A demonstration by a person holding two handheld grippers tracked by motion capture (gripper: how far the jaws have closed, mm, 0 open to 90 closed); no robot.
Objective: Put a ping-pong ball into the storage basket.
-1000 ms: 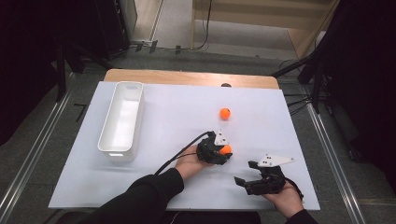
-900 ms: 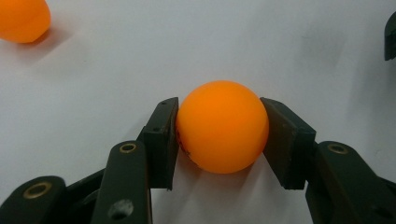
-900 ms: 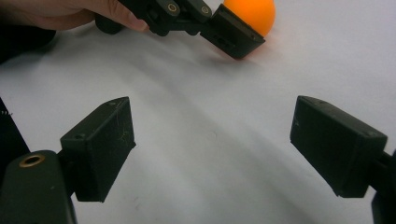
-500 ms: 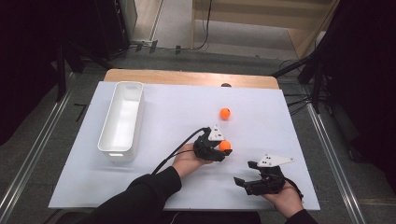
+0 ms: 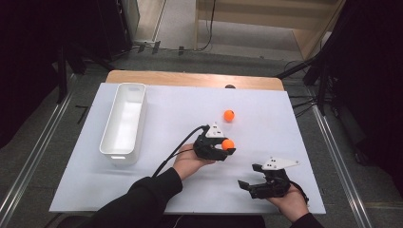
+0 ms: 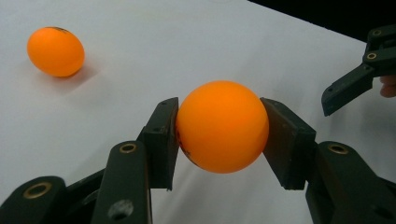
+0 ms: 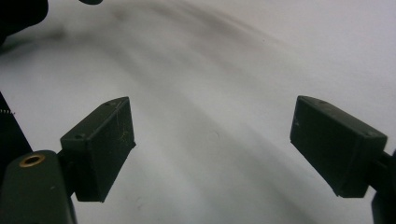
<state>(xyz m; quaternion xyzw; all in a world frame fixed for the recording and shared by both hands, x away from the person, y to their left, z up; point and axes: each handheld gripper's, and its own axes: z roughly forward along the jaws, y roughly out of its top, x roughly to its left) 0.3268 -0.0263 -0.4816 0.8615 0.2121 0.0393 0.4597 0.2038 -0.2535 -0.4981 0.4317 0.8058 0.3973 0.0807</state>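
Note:
My left gripper (image 5: 227,148) is shut on an orange ball (image 5: 228,144) and holds it a little above the white table top (image 5: 171,109). In the left gripper view the held ball (image 6: 222,126) sits squeezed between both pads. A second orange ball (image 5: 229,115) lies on the table beyond it, also the ball (image 6: 55,50) at the upper left of the left gripper view. My right gripper (image 5: 248,176) rests near the front right of the table, jaws wide apart and empty, with bare table between the pads (image 7: 100,140).
A long white tray (image 5: 124,122) stands lengthwise on the left part of the table. A bare wooden strip (image 5: 190,79) runs along the far edge. The left gripper's cable (image 5: 173,153) trails back toward the person's sleeve.
The left gripper has lifted slightly with the orange ball in it and shifted a little away from the person. The right gripper has stayed put.

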